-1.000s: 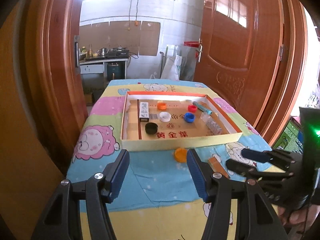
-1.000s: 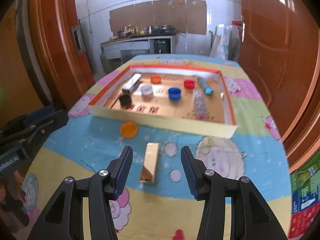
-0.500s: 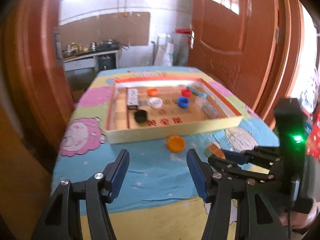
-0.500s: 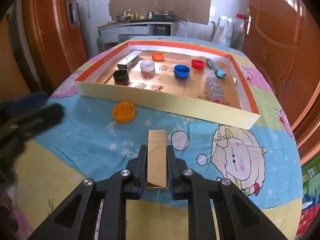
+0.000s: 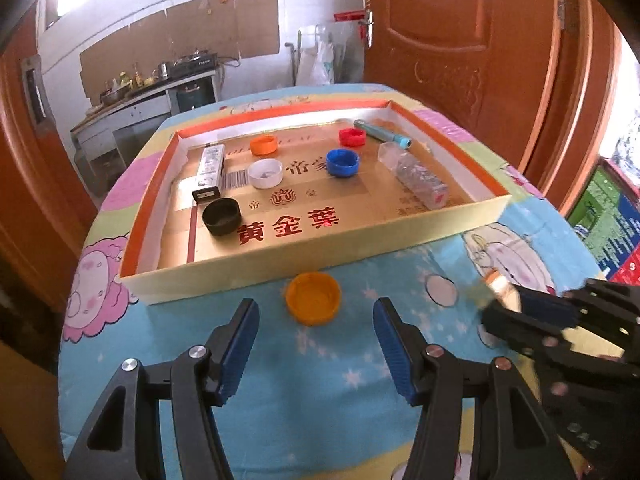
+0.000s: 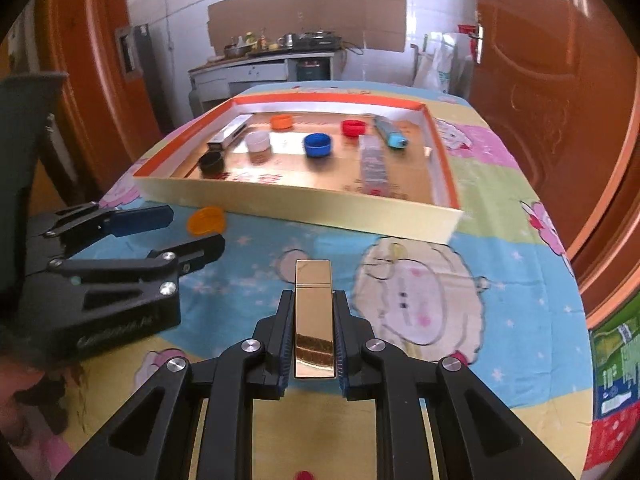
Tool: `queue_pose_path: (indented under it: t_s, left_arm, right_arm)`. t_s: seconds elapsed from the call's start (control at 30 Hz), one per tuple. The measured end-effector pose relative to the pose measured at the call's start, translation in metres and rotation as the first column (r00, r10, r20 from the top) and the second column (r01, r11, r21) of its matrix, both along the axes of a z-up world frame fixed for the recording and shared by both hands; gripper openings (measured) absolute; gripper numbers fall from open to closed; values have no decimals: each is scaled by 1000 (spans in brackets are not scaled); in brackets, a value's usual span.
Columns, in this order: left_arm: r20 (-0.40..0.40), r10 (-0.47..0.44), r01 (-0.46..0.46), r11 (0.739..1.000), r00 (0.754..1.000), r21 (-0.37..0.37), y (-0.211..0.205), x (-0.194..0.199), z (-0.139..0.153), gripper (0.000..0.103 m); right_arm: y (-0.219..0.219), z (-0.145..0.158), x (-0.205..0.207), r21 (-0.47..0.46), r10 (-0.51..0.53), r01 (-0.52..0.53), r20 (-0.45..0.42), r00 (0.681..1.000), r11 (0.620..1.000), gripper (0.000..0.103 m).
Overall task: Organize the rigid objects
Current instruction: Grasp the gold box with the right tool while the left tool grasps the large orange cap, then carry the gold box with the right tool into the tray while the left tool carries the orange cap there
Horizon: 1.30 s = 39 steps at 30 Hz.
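Observation:
An orange bottle cap (image 5: 313,298) lies on the tablecloth just in front of the shallow cardboard tray (image 5: 304,254). My left gripper (image 5: 314,322) is open, its fingers on either side of the cap and slightly nearer. It also shows in the right wrist view (image 6: 188,232), beside the same cap (image 6: 206,220). My right gripper (image 6: 313,322) is shut on a shiny gold rectangular box (image 6: 314,312), held above the cloth. In the left wrist view the right gripper (image 5: 516,304) is at the right, the box mostly hidden.
The tray (image 6: 320,208) holds a black cap (image 5: 221,216), white cap (image 5: 265,173), blue cap (image 5: 342,162), red cap (image 5: 352,136), orange cap (image 5: 263,145), a silver box (image 5: 210,174), a clear box (image 5: 416,176) and a teal tube (image 5: 382,133). Wooden doors stand on both sides.
My right gripper closed on the gold box and lifted it. My left gripper moved forward until its open fingers flank the orange cap.

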<state>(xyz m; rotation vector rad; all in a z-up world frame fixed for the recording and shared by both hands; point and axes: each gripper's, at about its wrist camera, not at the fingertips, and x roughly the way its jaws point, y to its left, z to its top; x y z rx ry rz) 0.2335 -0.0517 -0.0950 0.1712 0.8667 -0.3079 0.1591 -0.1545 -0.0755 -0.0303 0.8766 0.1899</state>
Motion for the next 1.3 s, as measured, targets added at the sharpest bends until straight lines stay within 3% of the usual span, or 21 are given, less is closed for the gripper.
queue_pose_path:
  t_s: [0.07,0.2,0.47,0.8,1.3]
  left_arm:
    - [-18,22,-21,1000,1000,16,-2,7,-5,59]
    - [-39,45,-45,999,998,-7,3,11,-7,30]
    - [-47,26,-31,995,999,-99,13,9,-4,30]
    - [-7,12,-12,993,1000,-115,18,-14,15,30]
    - [96,32,-19,991,995,-132,32,2,76,30]
  right_arm:
    - [-6,0,0,26,2,-2,-5,1000,1000,18]
    - [-12,0,0,56,8,-8,-7,1000,998,18]
    - [-13,1,-2,63,12,-12,2,1000,998,18]
    - [-6,6,-6,17,12,-12,25,1000,1000,18]
    - [4,62,21,-7,53,-52,105,993,999,18]
